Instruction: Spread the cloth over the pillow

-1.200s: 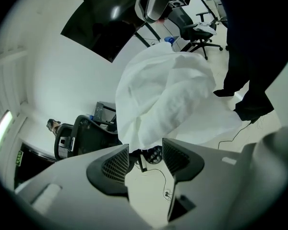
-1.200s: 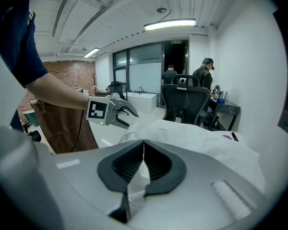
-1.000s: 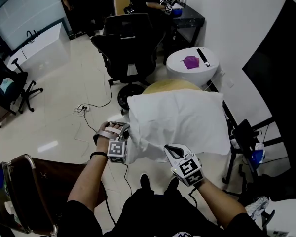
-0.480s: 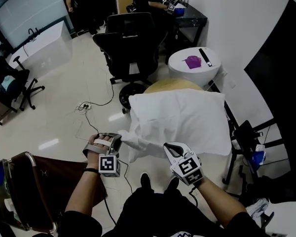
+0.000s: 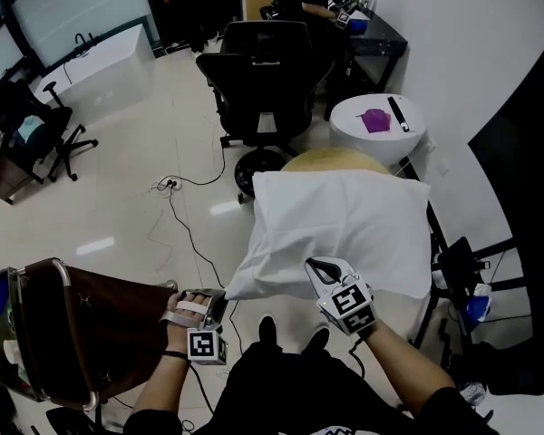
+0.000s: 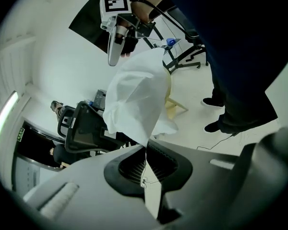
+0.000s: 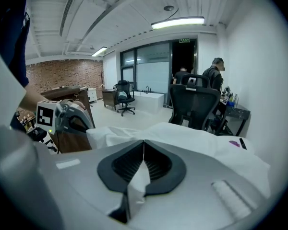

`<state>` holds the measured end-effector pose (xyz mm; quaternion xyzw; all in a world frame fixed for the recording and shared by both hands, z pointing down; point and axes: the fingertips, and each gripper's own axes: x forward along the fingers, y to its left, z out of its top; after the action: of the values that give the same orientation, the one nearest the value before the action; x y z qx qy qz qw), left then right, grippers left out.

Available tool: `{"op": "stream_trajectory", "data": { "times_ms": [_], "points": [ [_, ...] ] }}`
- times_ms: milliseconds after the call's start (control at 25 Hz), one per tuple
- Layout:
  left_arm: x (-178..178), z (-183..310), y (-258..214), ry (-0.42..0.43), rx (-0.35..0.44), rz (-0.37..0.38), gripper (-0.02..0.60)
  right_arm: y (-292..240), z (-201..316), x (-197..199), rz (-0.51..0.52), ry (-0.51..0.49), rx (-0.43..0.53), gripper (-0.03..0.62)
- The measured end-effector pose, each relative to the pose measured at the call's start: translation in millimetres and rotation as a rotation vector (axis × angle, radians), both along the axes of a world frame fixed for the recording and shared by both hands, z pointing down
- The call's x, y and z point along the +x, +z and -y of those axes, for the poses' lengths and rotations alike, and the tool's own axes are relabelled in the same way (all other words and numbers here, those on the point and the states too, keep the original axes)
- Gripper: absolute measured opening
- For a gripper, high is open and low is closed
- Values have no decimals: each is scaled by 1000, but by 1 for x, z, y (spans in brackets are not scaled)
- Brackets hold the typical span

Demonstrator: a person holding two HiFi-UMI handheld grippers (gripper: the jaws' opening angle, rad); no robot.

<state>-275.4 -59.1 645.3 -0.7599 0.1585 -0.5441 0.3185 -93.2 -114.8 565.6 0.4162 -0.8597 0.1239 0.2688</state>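
Pale floor tiles (image 5: 118, 207) and a white wall bounded the office scene. At lower left of the head view, the left gripper (image 6: 146, 151) had its jaws closed on one corner of the white cloth (image 5: 254, 275), which ran taut from the jaws as a narrowing point. The right gripper (image 7: 143, 147) was likewise clamped on the cloth, a fold of it pinched between its pads at the near edge. The two grippers stood well apart, the left one out over the floor and the right one touching the white mass in front of the person.

From both grips the cloth rose onto the white pillow (image 5: 363, 198); where cloth ended and pillow began could not be told, both being white. The pillow rested on a tan round top (image 5: 331, 159), only the far rim of which showed. Just beyond stood a small white round table (image 5: 358, 134) bearing a purple item (image 5: 376, 119) and a black bar-shaped object (image 5: 399, 113). A black office chair (image 5: 267, 62) stood to its left, and a brown chair (image 5: 91, 324) was beside the left hand (image 5: 186, 311).
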Motion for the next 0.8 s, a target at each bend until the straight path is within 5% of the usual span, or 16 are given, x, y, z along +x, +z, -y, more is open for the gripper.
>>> {"op": "stream_trajectory", "data": {
  "times_ms": [360,800],
  "points": [
    [-17,-18,-37,-74,110,-5,0,36,28,27,-126,-15,-56,15],
    [-12,-82,17,-108,-19,59,0,94,46,36,-227,-42,-160,28]
  ]
}}
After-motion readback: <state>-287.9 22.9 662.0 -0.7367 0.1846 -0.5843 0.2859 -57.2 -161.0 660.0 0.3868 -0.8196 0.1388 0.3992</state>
